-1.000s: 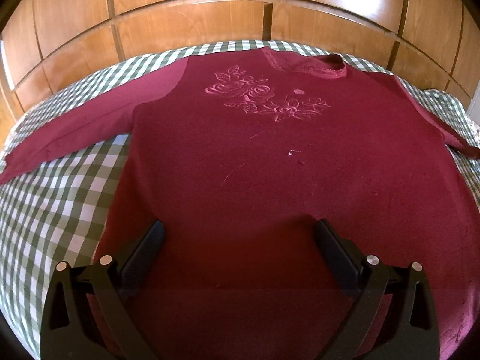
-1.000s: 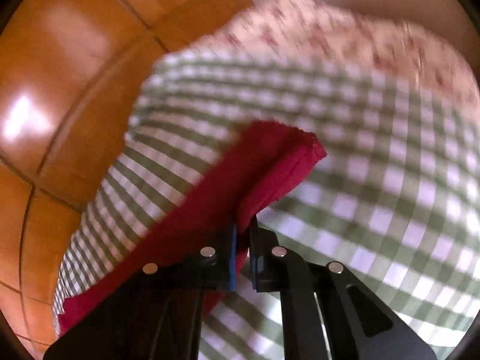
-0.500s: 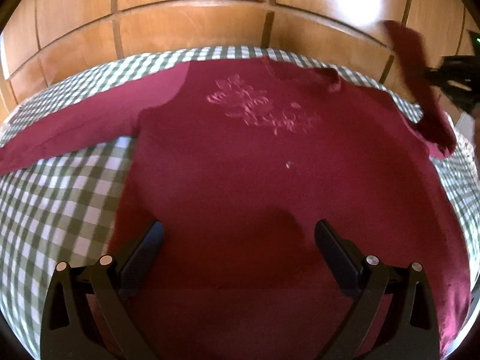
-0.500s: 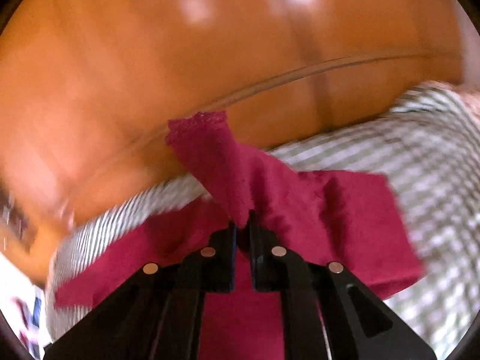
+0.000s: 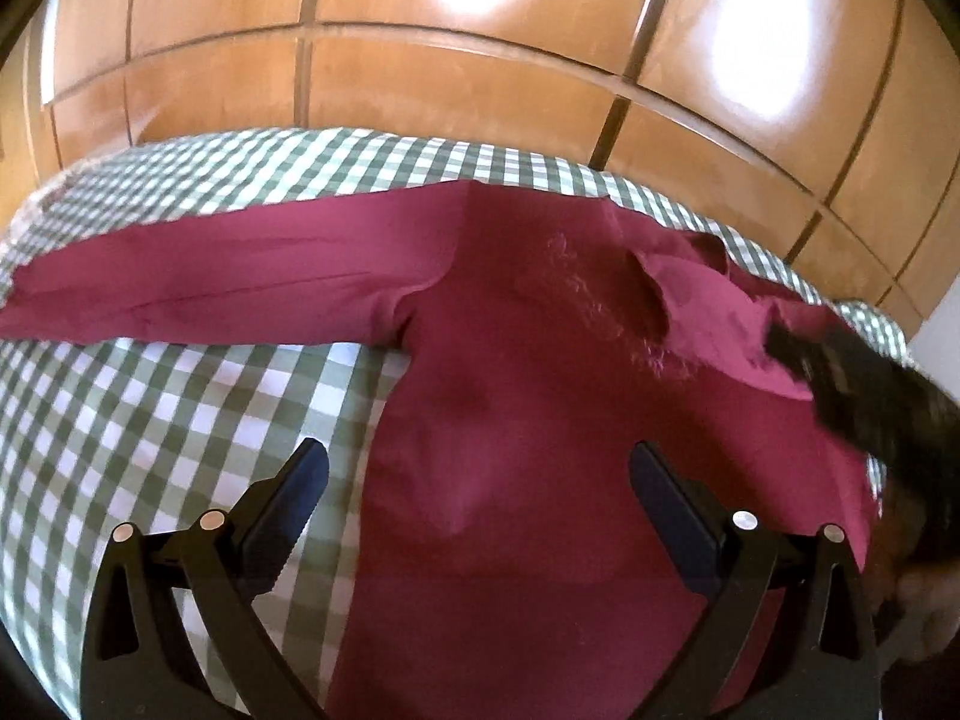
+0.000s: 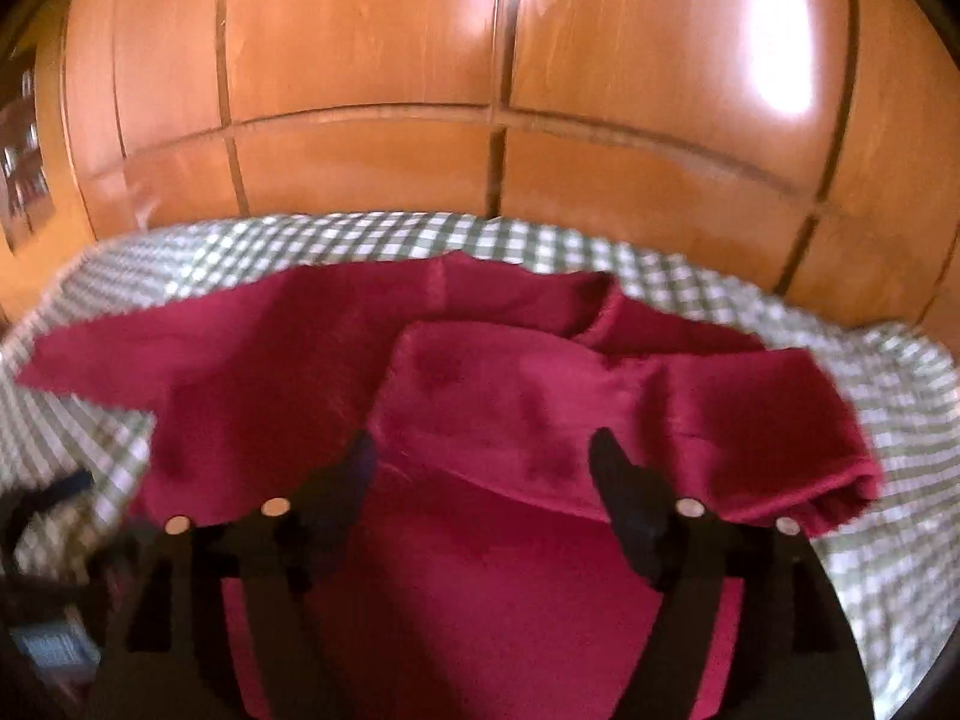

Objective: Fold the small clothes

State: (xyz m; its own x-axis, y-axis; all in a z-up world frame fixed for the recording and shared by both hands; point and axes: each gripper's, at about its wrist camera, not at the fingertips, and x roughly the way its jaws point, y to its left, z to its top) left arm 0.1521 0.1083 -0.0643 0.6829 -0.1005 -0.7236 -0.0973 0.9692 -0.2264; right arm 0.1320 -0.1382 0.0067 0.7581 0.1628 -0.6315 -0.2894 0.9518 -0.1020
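Both tongs released, right gripper (image 6: 480, 474) opening above the maroon top (image 5: 540, 420); checked cloth (image 5: 150, 420) borders it.

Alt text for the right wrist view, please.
A dark red top lies on a green checked cloth, one sleeve folded across its body. The right tool hovers over it, jaws opening with nothing pinched. Wooden panels fill the background.

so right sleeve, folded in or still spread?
Folded in: the right sleeve lies across the maroon top; the left sleeve is spread on the checked cloth.
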